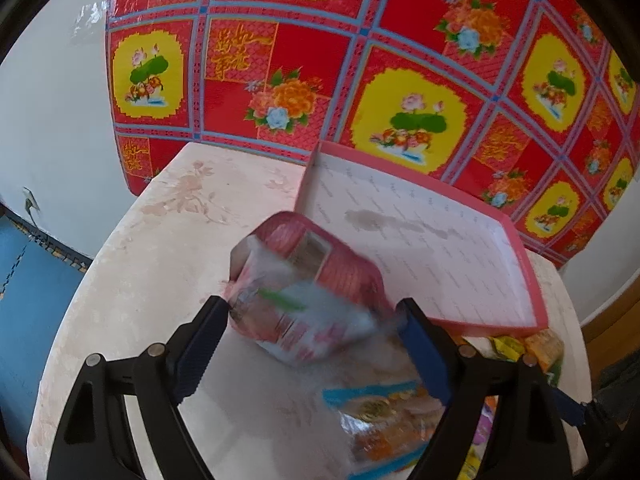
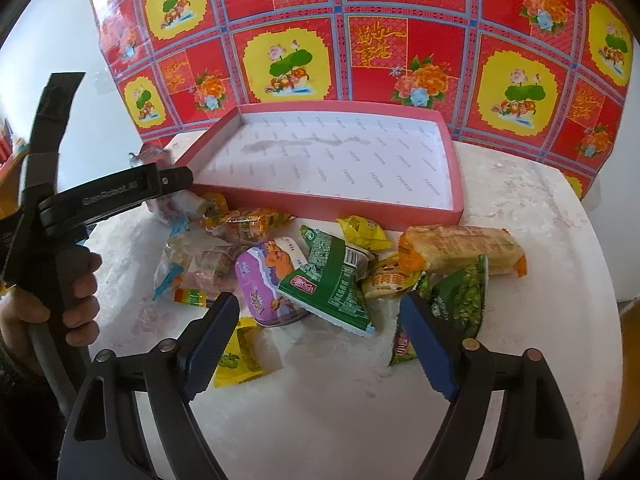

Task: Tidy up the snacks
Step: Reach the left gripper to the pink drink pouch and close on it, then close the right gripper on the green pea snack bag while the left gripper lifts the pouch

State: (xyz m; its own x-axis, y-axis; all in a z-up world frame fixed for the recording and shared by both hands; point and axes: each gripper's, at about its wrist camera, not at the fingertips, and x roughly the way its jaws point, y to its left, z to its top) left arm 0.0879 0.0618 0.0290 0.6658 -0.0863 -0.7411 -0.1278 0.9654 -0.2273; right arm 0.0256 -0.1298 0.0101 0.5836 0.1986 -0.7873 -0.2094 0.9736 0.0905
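Snacks lie heaped on the pale table just near of the shallow pink box, a spread only the right wrist view takes in: green packs, yellow wrappers, a purple tub, a long orange-ended bar at the right. The right gripper hangs spread wide above them, grasping nothing. The left wrist view alone shows the left gripper with its fingers against a blurred red-and-white packet, beside the box's left near corner; whether it's truly clamped, I cannot tell.

A home: floral red wall cloth behind a snack-strewn table.
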